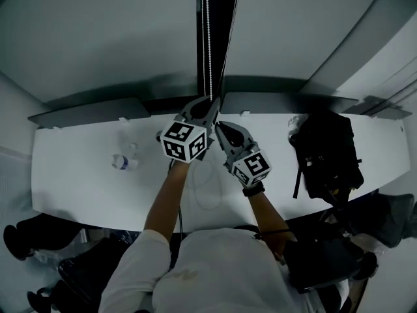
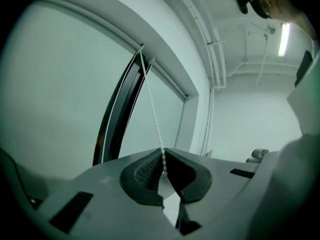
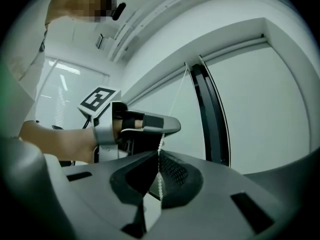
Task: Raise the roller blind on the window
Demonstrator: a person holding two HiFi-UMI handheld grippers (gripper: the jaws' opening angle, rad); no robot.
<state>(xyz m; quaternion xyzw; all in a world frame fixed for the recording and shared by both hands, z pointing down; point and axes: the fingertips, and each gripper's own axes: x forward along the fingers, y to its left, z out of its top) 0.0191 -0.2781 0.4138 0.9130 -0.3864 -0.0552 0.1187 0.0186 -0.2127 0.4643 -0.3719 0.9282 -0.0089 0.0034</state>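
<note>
task object: roller blind (image 1: 98, 31), at the far side beyond the desk (image 1: 78, 188); its fabric covers the panes as far as the views show, so it is judged to be down.
control: bead chain (image 1: 208, 38), hanging in front of the dark window post (image 1: 218, 18) between the two panes, at the centre far edge of the desk.
step in hand: hand-over-hand haul on the bead chain, judged from both tongs being on it at once.
left tongs (image 2: 163, 156): pressed together, pinching the bead chain between the ribbed pads; the chain runs taut from the tips up to the top of the window. in the head view the left tongs (image 1: 210, 102) are the farther, upper pair.
right tongs (image 3: 158, 156): pressed together, pinching the bead chain, which passes through the pads and hangs out below. in the head view the right tongs (image 1: 218, 125) sit just near and right of the left pair.
strand: both pairs appear to hold the same strand, the left above the right; a second strand lies along the post, untouched.
next move: judged to be a straight downward pull in line with the chain, then release of one pair and a regrip higher up, one pair always clamped.
caution: a side pull may let the beads slip through the pads.
not involved: water bottle (image 1: 120, 163) at left on the desk; black backpack (image 1: 329, 155) at right.
</note>
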